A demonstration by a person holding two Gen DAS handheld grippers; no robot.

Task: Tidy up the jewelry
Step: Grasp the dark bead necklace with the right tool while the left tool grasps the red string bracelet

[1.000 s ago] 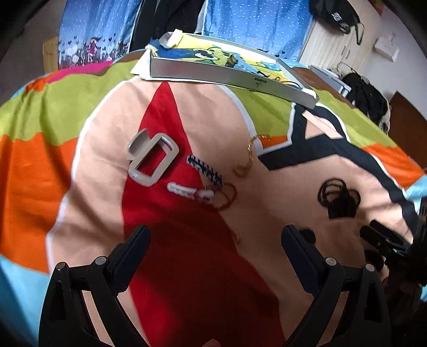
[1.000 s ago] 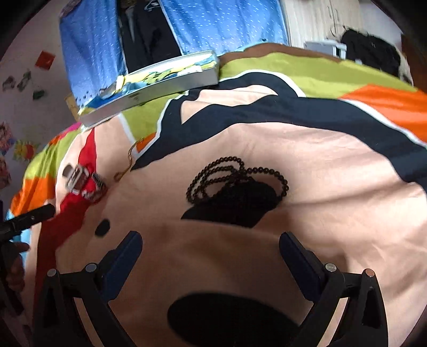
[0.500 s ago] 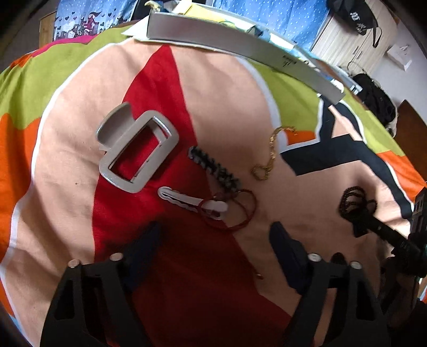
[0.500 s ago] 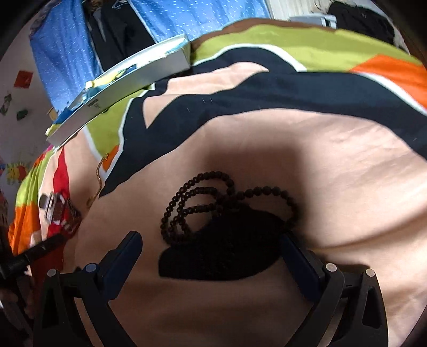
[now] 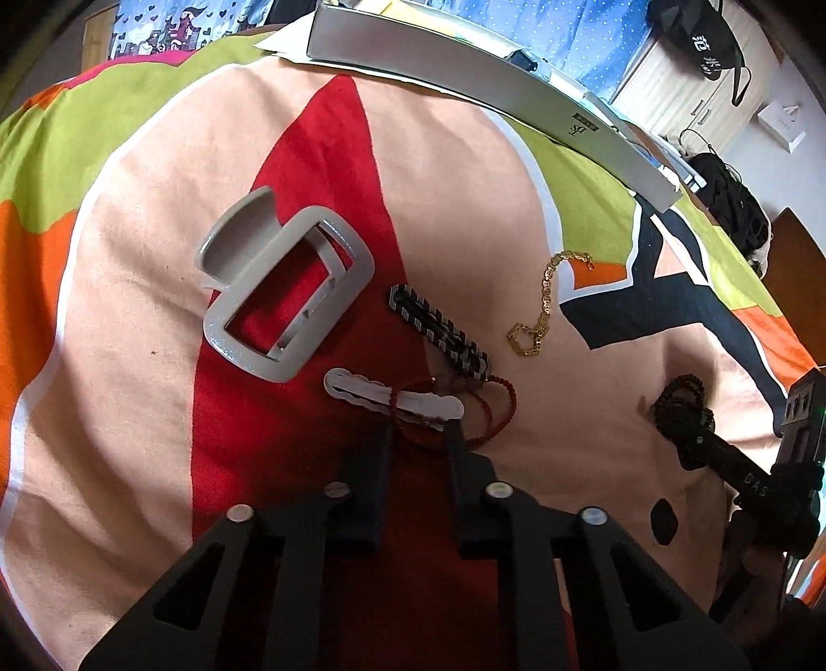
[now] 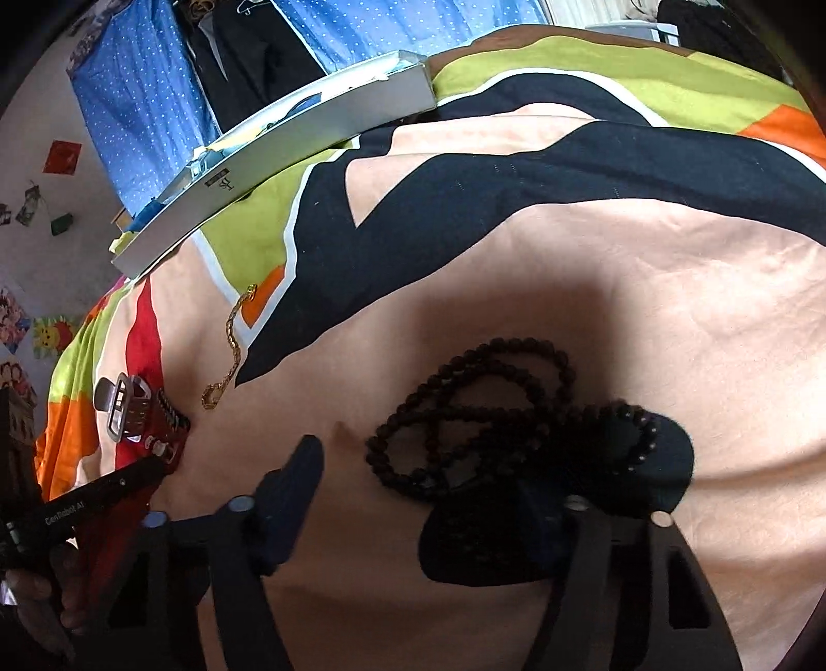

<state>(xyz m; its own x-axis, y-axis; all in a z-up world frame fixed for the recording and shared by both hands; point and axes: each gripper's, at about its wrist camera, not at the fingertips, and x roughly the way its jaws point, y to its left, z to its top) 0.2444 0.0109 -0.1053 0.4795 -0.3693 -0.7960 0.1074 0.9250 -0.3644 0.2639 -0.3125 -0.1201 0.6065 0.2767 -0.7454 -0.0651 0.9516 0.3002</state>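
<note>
Two views. Left wrist: left tongs [image 5: 415,431] narrowed around the red cord bracelet [image 5: 495,408] and white hair clip [image 5: 392,395] on the bedspread [image 5: 464,170]. Right wrist: right tongs [image 6: 413,480] parted wide, one finger hidden behind the black bead necklace [image 6: 475,413].

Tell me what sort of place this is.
Probably a bedroom. The jewelry lies on a colourful bedspread, dark clothes hang against a blue dotted curtain, and a white cabinet stands behind with a black bag hung on it.
</note>
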